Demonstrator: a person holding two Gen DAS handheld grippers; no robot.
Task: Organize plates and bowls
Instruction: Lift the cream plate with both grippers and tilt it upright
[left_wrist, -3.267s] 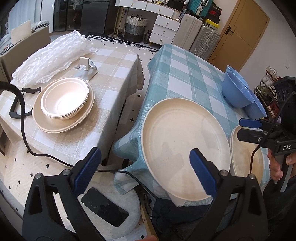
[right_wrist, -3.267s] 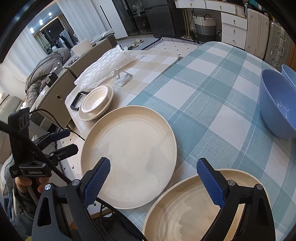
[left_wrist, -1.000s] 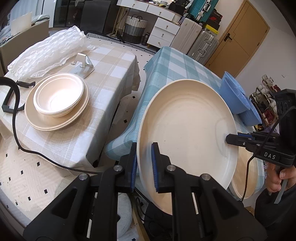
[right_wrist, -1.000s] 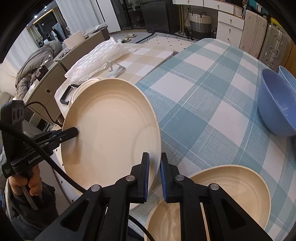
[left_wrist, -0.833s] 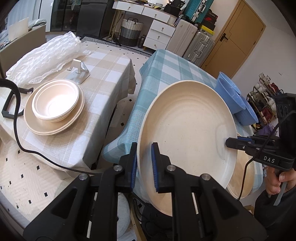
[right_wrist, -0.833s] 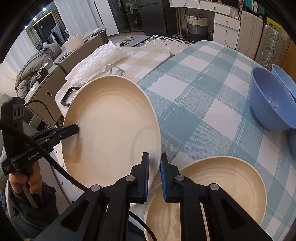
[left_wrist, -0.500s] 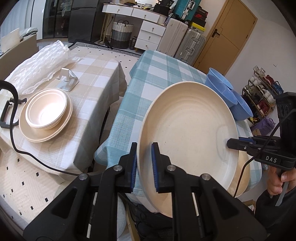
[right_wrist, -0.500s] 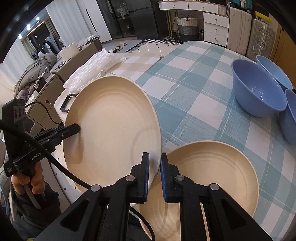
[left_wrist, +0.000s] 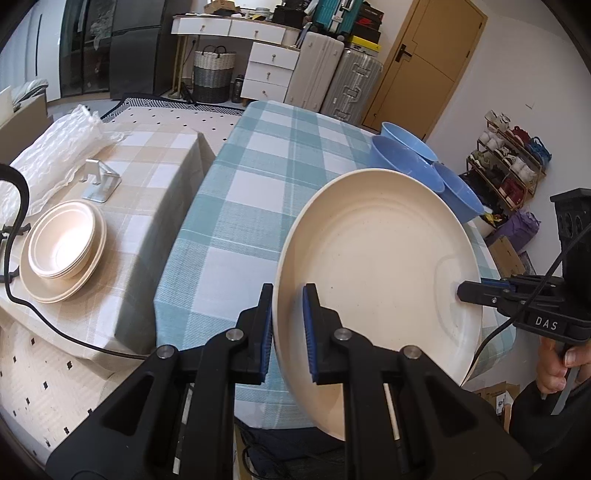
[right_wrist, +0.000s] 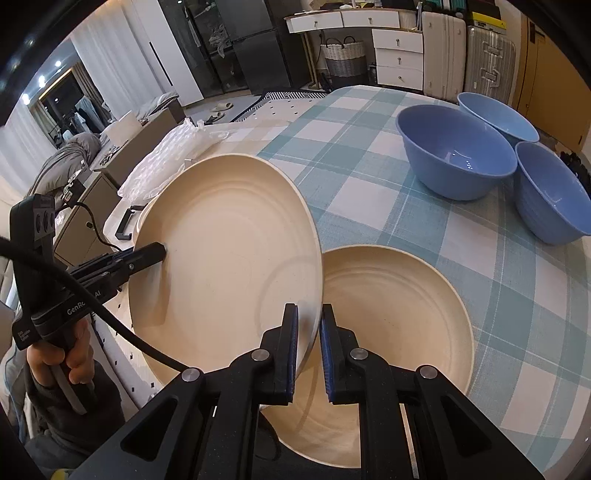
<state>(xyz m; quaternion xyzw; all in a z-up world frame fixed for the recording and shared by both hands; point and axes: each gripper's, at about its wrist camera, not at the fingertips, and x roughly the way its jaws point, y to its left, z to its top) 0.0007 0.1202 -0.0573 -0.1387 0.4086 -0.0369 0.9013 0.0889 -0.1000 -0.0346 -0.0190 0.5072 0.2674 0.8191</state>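
1. Left wrist view: the left gripper (left_wrist: 287, 325) has its jaws closed tight on the near rim of the cream plate (left_wrist: 380, 273), which is held in the air, tilted with its face toward the camera. The right gripper (left_wrist: 466, 291) pinches the opposite rim, so the plate spans between the two. The plate hangs over the near right corner of the blue-checked table (left_wrist: 258, 206). The stack of cream bowls on plates (left_wrist: 61, 251) lies well apart to the left, near the front edge of the beige-checked table (left_wrist: 155, 173); that direction probably governs the coming move

2. Right wrist view: the right gripper (right_wrist: 307, 343) is clamped on the plate's (right_wrist: 225, 258) near rim, and the left gripper (right_wrist: 157, 253), in the person's hand (right_wrist: 62, 363), grips the far-left rim. A second cream plate (right_wrist: 399, 310) lies just beside and below, at the near edge of the blue-checked table (right_wrist: 369, 177). Three blue bowls (right_wrist: 454, 155) sit toward the far right edge. The left hand is the nearer to the beige table, so it would likely lead
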